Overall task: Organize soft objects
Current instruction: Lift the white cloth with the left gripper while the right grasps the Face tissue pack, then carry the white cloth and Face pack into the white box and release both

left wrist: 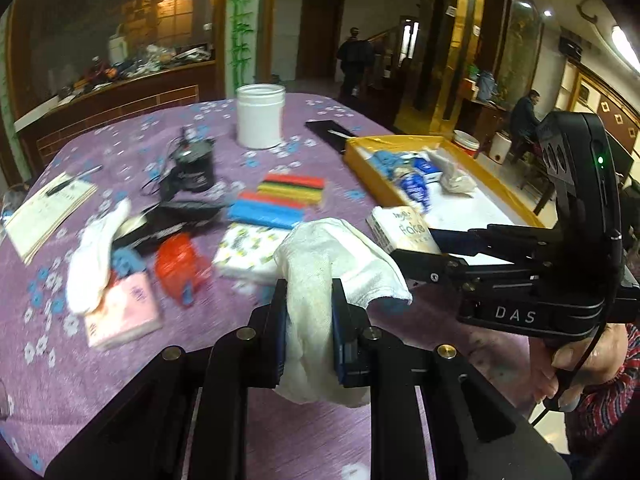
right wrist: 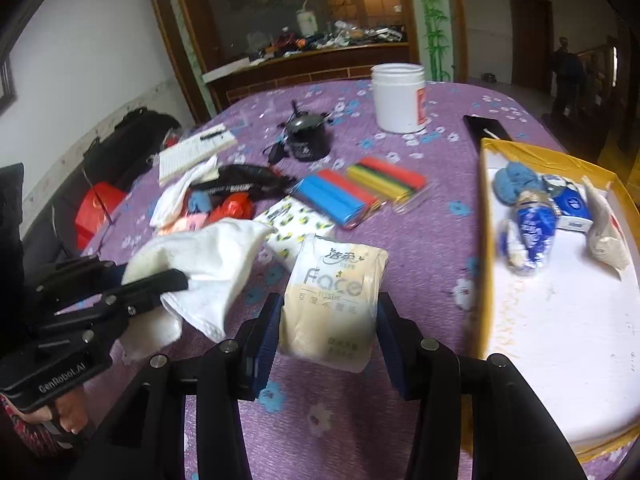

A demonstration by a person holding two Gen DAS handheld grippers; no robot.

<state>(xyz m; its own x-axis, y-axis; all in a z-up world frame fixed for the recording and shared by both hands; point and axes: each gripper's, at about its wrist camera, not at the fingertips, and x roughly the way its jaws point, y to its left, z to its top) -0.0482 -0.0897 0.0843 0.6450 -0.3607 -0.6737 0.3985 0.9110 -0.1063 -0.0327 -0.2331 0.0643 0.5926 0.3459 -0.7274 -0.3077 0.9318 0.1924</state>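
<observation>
My left gripper (left wrist: 308, 328) pinches a white cloth (left wrist: 320, 276) above the purple tablecloth (left wrist: 192, 360). My right gripper (right wrist: 328, 332) squeezes a tissue pack (right wrist: 334, 300), apparently lifted clear, though blur makes that uncertain. The yellow-rimmed tray (right wrist: 486, 240) beside it holds blue and white soft items.

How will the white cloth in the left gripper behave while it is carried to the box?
The white cloth is probably floppy: it droops over both sides of the left gripper. It seems light, since it hangs without stretching. Its loose corner could drag across the table.
</observation>
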